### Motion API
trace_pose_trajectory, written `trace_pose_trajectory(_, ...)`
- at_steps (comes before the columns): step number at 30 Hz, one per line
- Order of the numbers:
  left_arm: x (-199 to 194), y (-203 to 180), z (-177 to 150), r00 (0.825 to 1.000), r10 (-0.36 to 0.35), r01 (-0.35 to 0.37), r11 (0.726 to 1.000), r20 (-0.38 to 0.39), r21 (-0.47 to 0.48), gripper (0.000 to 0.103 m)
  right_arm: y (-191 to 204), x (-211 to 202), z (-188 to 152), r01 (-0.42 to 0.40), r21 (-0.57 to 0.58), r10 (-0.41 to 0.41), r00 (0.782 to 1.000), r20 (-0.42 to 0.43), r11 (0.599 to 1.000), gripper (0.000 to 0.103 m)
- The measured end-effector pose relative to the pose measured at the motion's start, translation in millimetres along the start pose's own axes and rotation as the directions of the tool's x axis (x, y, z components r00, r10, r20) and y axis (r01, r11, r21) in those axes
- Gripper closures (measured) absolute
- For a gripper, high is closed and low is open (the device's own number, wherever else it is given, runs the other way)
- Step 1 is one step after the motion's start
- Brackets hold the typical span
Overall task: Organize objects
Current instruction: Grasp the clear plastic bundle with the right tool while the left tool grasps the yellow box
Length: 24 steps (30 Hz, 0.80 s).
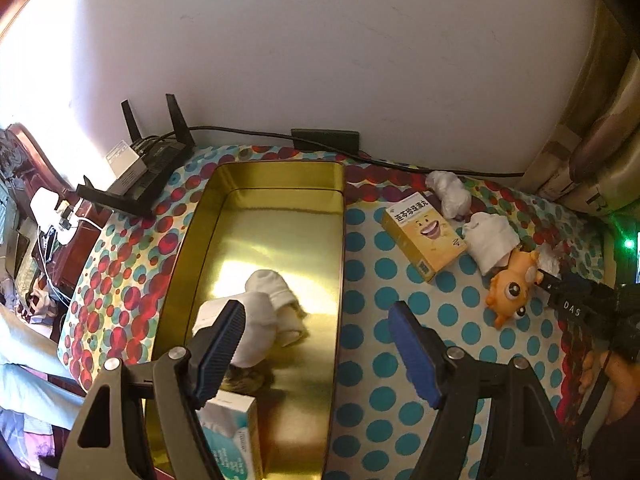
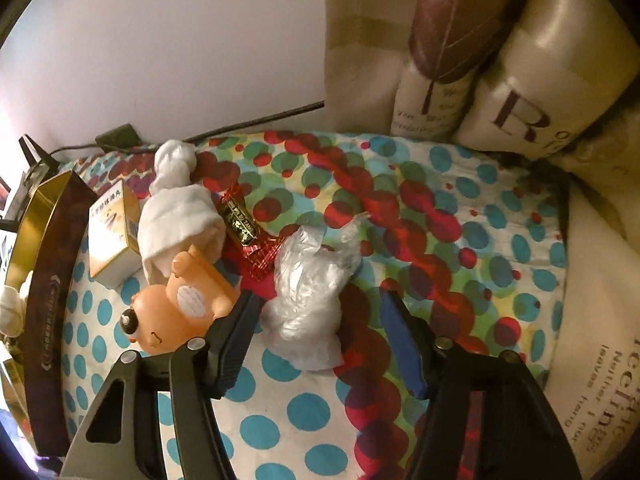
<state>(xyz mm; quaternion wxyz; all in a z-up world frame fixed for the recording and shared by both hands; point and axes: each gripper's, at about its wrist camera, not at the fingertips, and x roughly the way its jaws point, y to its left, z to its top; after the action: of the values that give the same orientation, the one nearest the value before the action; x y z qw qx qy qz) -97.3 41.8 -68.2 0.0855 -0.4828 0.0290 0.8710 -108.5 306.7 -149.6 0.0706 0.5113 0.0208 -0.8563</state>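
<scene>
Objects to organize: some are seen inside the gold tin, the rest lie on the dotted cloth to its right.
Left gripper: held wide and empty, one finger above the tin, the other above the cloth just outside the tin's right wall.
Right gripper: jaws are set apart around the crumpled clear plastic bag; the pads are not seen pressing it.
Beside the right gripper: the orange toy lies against the left finger, partly covered by a rolled white cloth.
Further out: a gold-and-red wrapped candy is laid between the white cloth and the bag; a yellow box rests near the tin.
Inside the tin: white rolled socks and a teal-and-white carton are seen at the near end.
Back edge: a black router and a cable are placed along the wall.
Right side: printed cushions are propped behind the cloth.
</scene>
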Motion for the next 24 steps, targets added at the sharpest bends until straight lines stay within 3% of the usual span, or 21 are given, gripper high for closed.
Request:
trace_pose_trajectory(3,7,-8,5,1.0,0.003,-0.003,1.0,-0.013,0.0,0.027,-1,5,0,-0.006,-0.01,0.006,1.0,-0.011,1.0,0.057)
trace_pose_trajectory(4,9,-11,7,1.0,0.001,-0.001,1.0,-0.019,-0.003,0.027,-2,7,0,-0.01,-0.013,0.01,1.0,-0.017,1.0,0.066)
trace_pose_trajectory(10,31,-34,24,0.997,-0.032,0.03,0.999,-0.069,-0.033,0.027,1,-2,-5,-0.009,-0.078,0.01,1.0,0.014,0.997,0.07)
trace_pose_trajectory(24,102,-75,69,0.974,-0.108,0.066,0.976,-0.198,-0.208,0.027,-27,-36,-28,-0.1,-0.002,0.1,0.994,0.036,0.995,0.068)
